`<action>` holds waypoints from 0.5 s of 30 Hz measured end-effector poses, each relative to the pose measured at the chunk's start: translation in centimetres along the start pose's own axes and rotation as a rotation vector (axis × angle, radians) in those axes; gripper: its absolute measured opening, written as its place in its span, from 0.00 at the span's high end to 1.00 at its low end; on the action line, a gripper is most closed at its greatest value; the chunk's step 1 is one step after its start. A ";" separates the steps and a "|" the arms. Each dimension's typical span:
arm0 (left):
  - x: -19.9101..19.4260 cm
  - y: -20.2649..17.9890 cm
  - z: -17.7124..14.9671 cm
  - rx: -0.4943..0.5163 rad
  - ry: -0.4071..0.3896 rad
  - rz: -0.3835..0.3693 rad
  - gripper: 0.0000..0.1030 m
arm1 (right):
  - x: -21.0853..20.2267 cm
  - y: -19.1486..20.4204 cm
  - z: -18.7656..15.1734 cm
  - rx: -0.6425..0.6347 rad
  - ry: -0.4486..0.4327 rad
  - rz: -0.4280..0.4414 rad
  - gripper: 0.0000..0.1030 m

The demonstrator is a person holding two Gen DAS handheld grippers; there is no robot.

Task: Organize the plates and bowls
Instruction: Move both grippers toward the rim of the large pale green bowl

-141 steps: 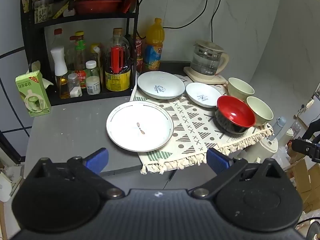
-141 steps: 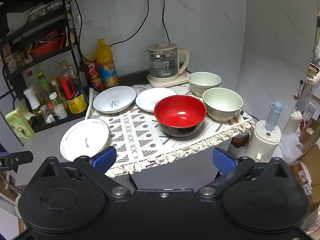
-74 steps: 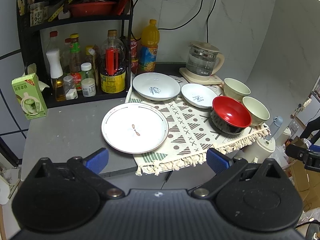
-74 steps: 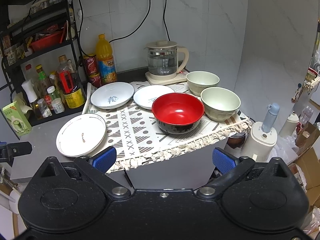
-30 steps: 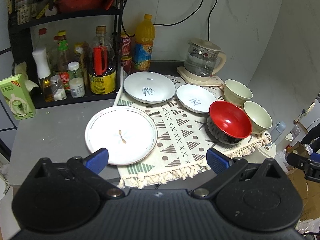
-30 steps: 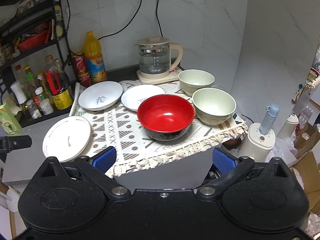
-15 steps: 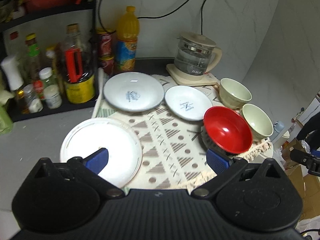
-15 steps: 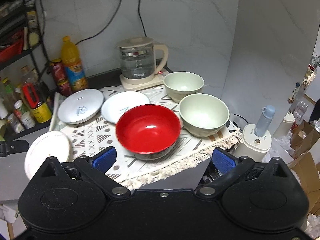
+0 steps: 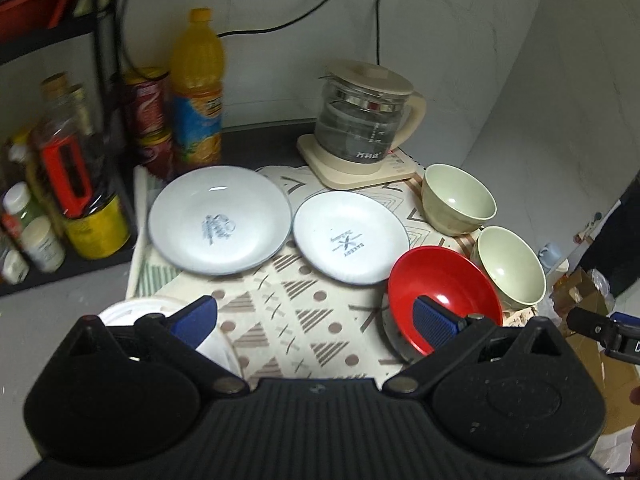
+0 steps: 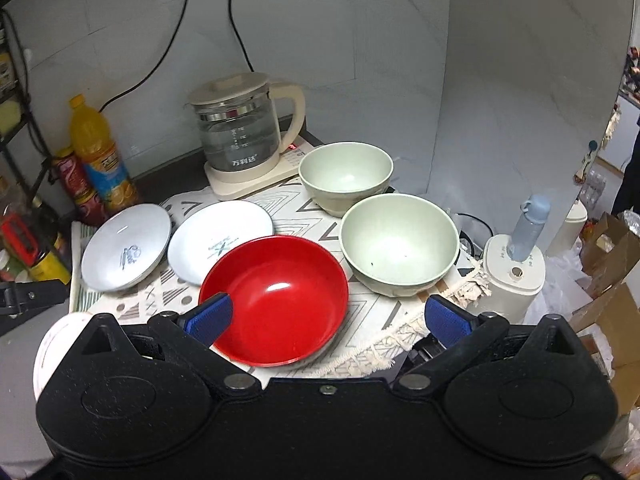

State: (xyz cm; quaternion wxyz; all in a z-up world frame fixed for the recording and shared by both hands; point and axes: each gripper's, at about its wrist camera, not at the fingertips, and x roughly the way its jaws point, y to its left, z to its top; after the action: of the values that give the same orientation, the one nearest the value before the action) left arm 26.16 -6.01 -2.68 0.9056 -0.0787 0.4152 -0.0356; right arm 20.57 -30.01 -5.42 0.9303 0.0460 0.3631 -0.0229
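Task barely begun: no stacking is visible. On the patterned cloth (image 10: 320, 352) over the worktop, the red bowl (image 10: 276, 300) and two pale green bowls (image 10: 400, 244) (image 10: 346, 174) stand separately, all empty. Two bluish plates (image 9: 220, 220) (image 9: 350, 236) lie side by side; a white plate (image 9: 136, 312) sits nearer. Left gripper (image 9: 316, 320) and right gripper (image 10: 328, 318) both hover with jaws spread wide, holding nothing. The glass kettle (image 10: 240, 140) appears to hold water.

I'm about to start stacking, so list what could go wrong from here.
1. The red bowl sits near the fringed edge of the patterned cloth; a push from the open right gripper might slide it off.
2. The pale green bowls stand close together beside the glass kettle, so a wide reach could knock them.
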 end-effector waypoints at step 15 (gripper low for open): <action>5.0 -4.1 3.4 -0.004 0.050 0.007 0.00 | 3.9 -3.8 2.5 0.013 0.025 0.003 0.00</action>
State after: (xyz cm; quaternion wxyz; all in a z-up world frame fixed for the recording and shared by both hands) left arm 31.96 -10.28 -3.52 0.8948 -0.0781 0.4382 -0.0337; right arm 24.80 -34.08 -6.46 0.9254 0.0527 0.3746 -0.0233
